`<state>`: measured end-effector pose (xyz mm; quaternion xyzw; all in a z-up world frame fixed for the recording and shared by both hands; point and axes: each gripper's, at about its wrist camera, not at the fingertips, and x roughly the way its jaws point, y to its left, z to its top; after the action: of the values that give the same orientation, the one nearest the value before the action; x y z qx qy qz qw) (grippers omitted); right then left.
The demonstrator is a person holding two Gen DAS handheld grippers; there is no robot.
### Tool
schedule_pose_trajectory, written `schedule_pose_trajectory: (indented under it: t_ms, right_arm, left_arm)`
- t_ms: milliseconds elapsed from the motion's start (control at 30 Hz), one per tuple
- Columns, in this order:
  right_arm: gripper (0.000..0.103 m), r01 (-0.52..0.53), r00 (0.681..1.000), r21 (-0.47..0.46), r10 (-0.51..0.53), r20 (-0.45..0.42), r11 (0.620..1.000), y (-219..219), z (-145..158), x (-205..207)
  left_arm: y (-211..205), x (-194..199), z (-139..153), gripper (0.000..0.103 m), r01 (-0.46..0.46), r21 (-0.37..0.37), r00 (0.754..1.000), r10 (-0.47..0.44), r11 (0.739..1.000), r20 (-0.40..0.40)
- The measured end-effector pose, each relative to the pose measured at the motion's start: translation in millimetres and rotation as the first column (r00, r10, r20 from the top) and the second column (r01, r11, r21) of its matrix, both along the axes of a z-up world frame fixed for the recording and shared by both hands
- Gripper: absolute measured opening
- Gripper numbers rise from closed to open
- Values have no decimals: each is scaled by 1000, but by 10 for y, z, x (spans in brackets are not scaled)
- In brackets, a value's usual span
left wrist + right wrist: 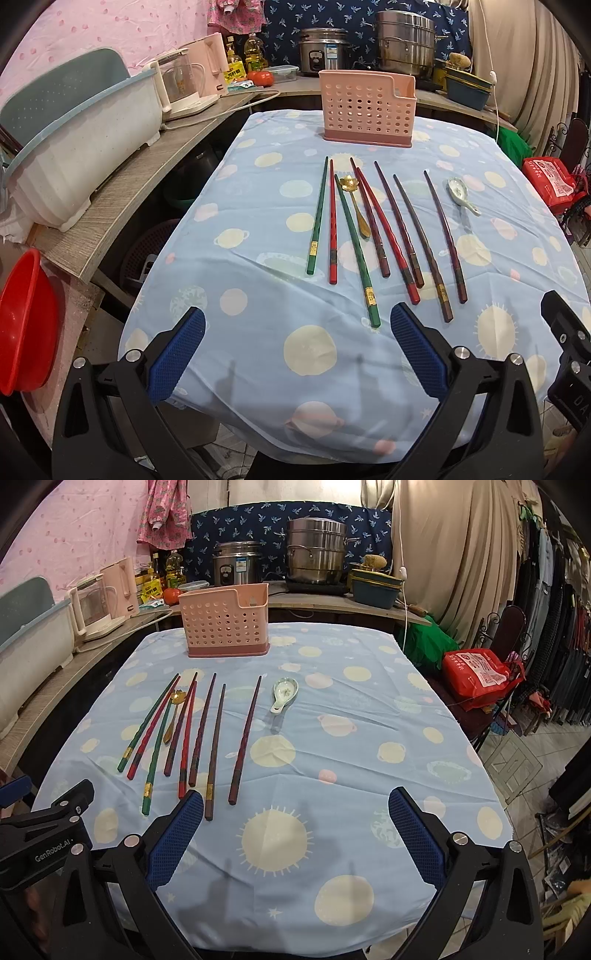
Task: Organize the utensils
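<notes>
Blue cloth printed with pale moons and suns covered the bench (332,738), and over its near edge I held both tools released, gripping nothing. My left tool (297,345) hovered with its blue-padded fingers (177,354) spread wide, just short of the chopsticks' thick ends. My right tool (295,830) was likewise spread above a sun print; beside it the left tool's black body carried the words "GenRobot.AI".

Beyond the fingers lay the chopsticks (373,229) side by side in a loose fan, green, red and dark brown, some with gold bands. A gold spoon (356,206) with a flower-shaped bowl rested among them, between a green stick and a brown one. A pale ceramic spoon (282,694) sat apart, just to the right of the outermost stick. Further back stood the pink perforated utensil holder (367,107), upright near the far edge.

Off to the right a red bag (476,675) bore printed writing too small for me to read.
</notes>
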<state>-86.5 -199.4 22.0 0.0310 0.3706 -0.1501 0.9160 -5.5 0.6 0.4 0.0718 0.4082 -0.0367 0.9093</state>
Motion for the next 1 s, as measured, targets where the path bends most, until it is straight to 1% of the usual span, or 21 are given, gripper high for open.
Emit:
schedule_pose_trajectory:
  t_ms: [1000]
  right_arm:
    - [96, -1, 1000, 2, 1, 5, 1000, 16, 43, -28]
  left_arm:
    - [-5, -64, -18, 96, 2, -8, 1000, -2, 1000, -7]
